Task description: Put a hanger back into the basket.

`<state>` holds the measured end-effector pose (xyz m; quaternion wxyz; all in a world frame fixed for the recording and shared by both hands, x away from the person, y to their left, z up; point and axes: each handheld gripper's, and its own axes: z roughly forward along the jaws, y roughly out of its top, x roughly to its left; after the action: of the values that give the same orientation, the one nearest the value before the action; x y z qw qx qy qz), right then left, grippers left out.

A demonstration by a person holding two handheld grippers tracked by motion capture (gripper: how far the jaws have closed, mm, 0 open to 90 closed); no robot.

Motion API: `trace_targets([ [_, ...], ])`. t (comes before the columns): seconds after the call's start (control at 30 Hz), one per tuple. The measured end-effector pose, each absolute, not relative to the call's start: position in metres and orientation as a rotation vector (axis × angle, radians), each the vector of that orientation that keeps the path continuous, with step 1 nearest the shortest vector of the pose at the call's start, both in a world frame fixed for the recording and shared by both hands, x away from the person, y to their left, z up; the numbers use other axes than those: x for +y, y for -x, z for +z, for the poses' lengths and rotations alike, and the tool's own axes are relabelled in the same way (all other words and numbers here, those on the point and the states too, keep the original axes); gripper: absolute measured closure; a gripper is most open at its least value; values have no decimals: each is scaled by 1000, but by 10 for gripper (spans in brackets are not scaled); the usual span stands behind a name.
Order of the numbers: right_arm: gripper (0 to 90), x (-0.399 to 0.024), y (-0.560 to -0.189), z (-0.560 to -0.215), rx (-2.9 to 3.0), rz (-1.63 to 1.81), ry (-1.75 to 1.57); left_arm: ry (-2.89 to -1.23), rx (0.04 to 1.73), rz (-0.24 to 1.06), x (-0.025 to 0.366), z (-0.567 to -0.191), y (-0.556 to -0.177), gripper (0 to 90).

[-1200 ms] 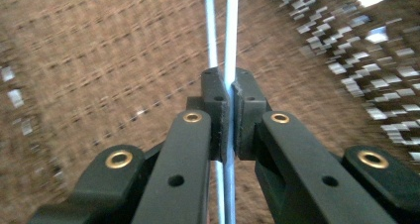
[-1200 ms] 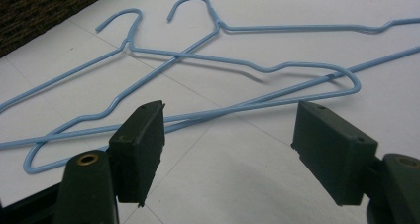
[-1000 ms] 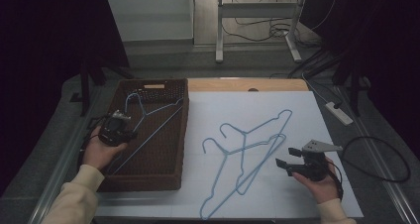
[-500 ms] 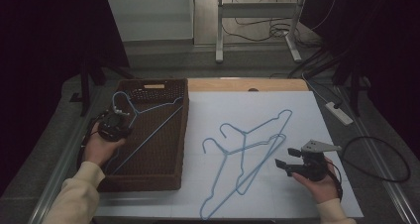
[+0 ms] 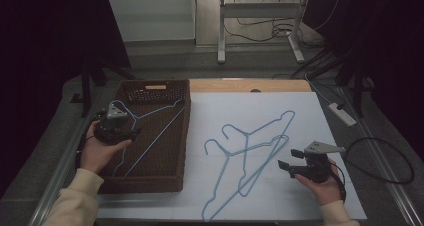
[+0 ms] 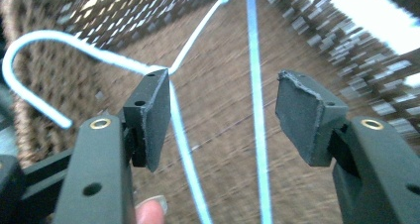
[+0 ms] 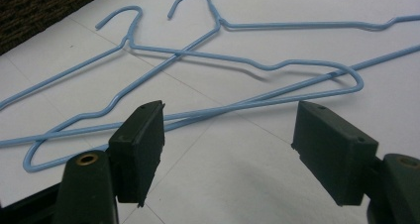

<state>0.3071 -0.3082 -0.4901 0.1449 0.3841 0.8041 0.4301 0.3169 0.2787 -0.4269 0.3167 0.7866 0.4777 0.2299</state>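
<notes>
A blue wire hanger [image 5: 152, 143] lies slantwise in the brown woven basket [image 5: 155, 92] at the left. My left gripper [image 5: 131, 132] hovers over the hanger's hook end. Its jaws have just been opening, and in the left gripper view they [image 6: 223, 85] stand wide apart over the hanger [image 6: 257, 110], whose wires pass beneath and between them with no pad pressing. Two more blue hangers [image 5: 250, 141] lie crossed on the white sheet [image 5: 310, 116]. Near the lower hanger's right end my right gripper [image 5: 284, 166] rests open, and in its own view the hangers [image 7: 257, 65] lie just beyond its jaws [image 7: 228, 115].
A white power strip [image 5: 342, 113] and a looped black cable [image 5: 380, 161] lie right of the sheet. A wooden strip [image 5: 250, 86] borders the sheet's far edge. Metal table legs [image 5: 220, 41] stand on the floor beyond.
My left gripper's jaws have gone from shut on the hanger to wide apart, letting the hanger go in the basket, and the hand has lifted slightly. The right gripper has stayed put.
</notes>
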Motion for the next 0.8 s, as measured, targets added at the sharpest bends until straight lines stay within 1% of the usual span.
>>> trace_targets([
  [0.13, 284, -309, -307, -490, 2316, 1239, -1109, -2004, 1196, 575, 277, -418, -301, 372],
  [0.27, 284, -309, -307, -490, 2321, 1236, -1109, -1980, 1144, 557, 272, -414, -290, 365],
  [0.4, 284, -309, -307, -489, 2316, 1241, -1106, -1947, 1057, 520, 259, -410, -272, 363],
  [0.57, 284, -309, -306, -489, 2321, 1234, -1102, -1932, 991, 442, 243, -411, -258, 353],
  [0.8, 284, -310, -306, -488, 2324, 1235, -1099, -1901, 929, 395, 226, -415, -244, 352],
])
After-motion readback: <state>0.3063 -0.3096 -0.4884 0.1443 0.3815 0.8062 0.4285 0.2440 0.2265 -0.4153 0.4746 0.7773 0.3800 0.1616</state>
